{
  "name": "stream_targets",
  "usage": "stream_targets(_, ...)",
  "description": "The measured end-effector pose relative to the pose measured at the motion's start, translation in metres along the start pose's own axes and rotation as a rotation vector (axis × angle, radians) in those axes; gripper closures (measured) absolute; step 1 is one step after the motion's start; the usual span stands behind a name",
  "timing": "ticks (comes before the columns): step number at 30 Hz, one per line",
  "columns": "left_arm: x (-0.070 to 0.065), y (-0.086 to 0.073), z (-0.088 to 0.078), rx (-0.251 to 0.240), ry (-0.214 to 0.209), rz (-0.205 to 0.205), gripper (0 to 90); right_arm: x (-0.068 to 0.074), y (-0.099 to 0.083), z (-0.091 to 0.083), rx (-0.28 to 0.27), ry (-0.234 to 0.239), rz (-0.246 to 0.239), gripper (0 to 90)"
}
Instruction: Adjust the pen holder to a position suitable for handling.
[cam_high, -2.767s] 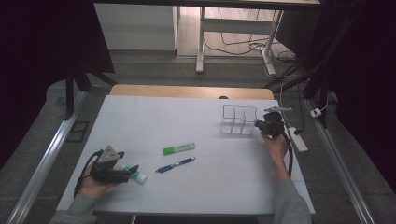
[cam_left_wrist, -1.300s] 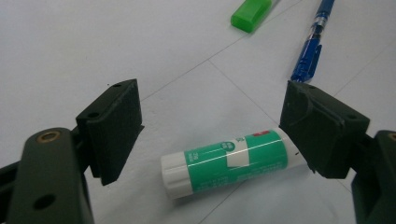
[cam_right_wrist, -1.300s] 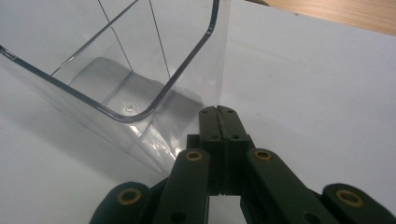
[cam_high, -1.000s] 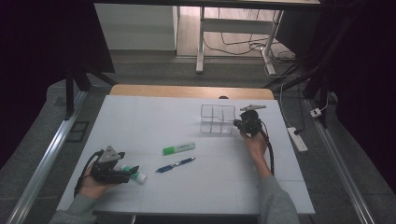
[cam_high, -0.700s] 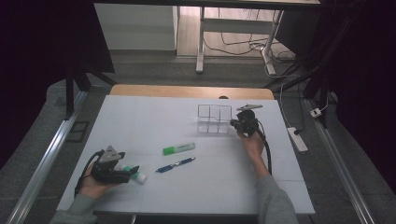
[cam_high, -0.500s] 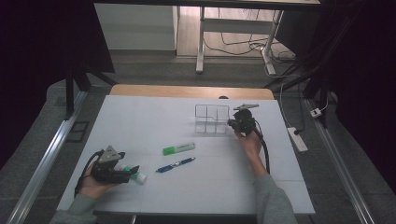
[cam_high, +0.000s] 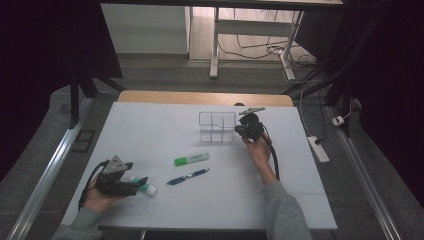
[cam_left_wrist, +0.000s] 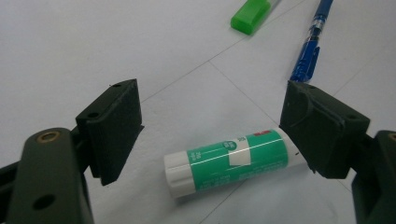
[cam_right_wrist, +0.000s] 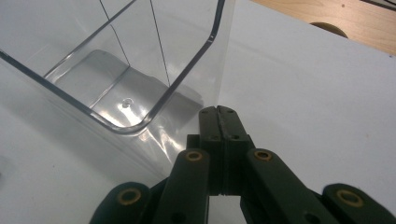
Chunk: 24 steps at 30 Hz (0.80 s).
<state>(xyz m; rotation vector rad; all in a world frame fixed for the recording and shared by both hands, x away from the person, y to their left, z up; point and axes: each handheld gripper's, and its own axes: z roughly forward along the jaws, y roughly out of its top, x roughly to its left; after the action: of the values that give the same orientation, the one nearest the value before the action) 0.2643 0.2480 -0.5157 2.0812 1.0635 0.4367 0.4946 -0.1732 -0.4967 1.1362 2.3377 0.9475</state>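
Pushing the clear organizer with shut right tongs risked tipping it toward the tabletop's left edge; left tongs stood wide around the glue stick.

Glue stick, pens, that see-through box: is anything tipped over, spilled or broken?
Nothing looks spilled or broken. The clear organizer stands upright. The glue stick lies on its side between the left gripper's open jaws, capped. The green highlighter and blue pen lie flat on the table, loose, not in the organizer.
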Motion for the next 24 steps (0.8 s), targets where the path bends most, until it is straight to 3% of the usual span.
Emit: stream_targets(24,0.0,0.0,0.0,-0.002,-0.004,0.006,20.5,0.029,0.009,0.011,0.037,0.025,-0.064,89.6)
